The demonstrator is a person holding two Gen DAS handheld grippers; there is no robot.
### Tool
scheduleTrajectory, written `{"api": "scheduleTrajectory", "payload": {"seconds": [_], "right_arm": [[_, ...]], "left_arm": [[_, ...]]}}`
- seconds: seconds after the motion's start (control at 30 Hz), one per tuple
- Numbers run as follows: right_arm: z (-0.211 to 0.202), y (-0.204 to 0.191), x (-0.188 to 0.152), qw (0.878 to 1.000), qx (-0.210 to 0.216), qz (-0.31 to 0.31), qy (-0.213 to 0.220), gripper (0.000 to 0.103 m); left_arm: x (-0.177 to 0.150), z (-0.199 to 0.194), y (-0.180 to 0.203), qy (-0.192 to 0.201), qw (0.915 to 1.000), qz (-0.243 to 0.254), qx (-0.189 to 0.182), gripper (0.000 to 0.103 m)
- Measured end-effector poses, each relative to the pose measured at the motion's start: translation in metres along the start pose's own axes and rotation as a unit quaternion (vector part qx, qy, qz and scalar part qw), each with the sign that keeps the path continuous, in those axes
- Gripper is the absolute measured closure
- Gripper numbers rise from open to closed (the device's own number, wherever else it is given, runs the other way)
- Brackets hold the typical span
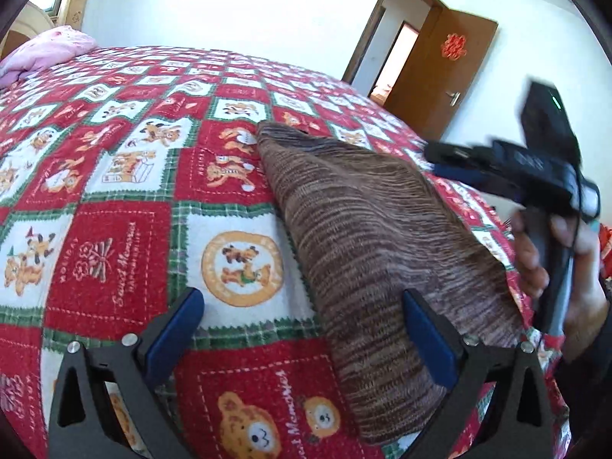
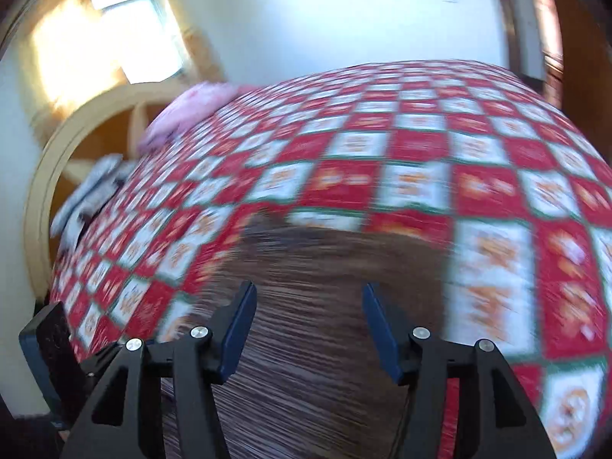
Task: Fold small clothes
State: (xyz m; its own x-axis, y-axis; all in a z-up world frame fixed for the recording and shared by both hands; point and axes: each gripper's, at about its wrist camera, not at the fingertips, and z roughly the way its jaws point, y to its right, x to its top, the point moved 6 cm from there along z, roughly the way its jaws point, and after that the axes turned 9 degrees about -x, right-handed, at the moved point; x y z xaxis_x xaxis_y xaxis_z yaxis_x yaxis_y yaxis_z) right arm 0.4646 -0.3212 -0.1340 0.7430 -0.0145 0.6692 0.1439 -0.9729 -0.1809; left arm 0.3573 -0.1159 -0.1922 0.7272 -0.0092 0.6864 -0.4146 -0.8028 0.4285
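Note:
A brown striped knit garment (image 1: 382,229) lies folded into a long strip on the red and white checked bedspread (image 1: 114,237). My left gripper (image 1: 302,298) is open just above the near end of the strip, its right finger over the knit and its left finger over bare bedspread. A hand (image 1: 535,264) holds my right gripper (image 1: 434,158) at the far right side of the garment. The right wrist view is blurred by motion; there the right gripper (image 2: 309,288) hangs open over the brown garment (image 2: 313,344), with nothing between its pads.
A pink pillow (image 1: 46,53) lies at the bed's far left corner. An open brown door (image 1: 440,72) stands in the white wall beyond the bed. In the right wrist view, grey-white cloth (image 2: 88,195) sits by the curved wooden headboard (image 2: 42,191).

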Motion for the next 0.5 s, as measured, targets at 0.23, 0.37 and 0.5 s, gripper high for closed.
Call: {"api": "scheduleTrajectory", "payload": {"seconds": [0.23, 0.37, 0.5], "right_arm": [[0.024, 0.076, -0.033, 0.990, 0.028, 0.130, -0.056, 0.043], [0.031, 0.073, -0.032, 0.986, 0.067, 0.147, -0.045, 0.038], [0.040, 0.062, -0.028, 0.983, 0.108, 0.138, -0.050, 0.038]], "left_arm": [[0.012, 0.022, 0.003, -0.030, 0.9995, -0.006, -0.001, 0.000], [0.009, 0.026, 0.007, -0.034, 0.9993, 0.011, 0.009, 0.000], [0.007, 0.026, 0.013, -0.031, 0.9990, 0.029, 0.015, 0.000]]}}
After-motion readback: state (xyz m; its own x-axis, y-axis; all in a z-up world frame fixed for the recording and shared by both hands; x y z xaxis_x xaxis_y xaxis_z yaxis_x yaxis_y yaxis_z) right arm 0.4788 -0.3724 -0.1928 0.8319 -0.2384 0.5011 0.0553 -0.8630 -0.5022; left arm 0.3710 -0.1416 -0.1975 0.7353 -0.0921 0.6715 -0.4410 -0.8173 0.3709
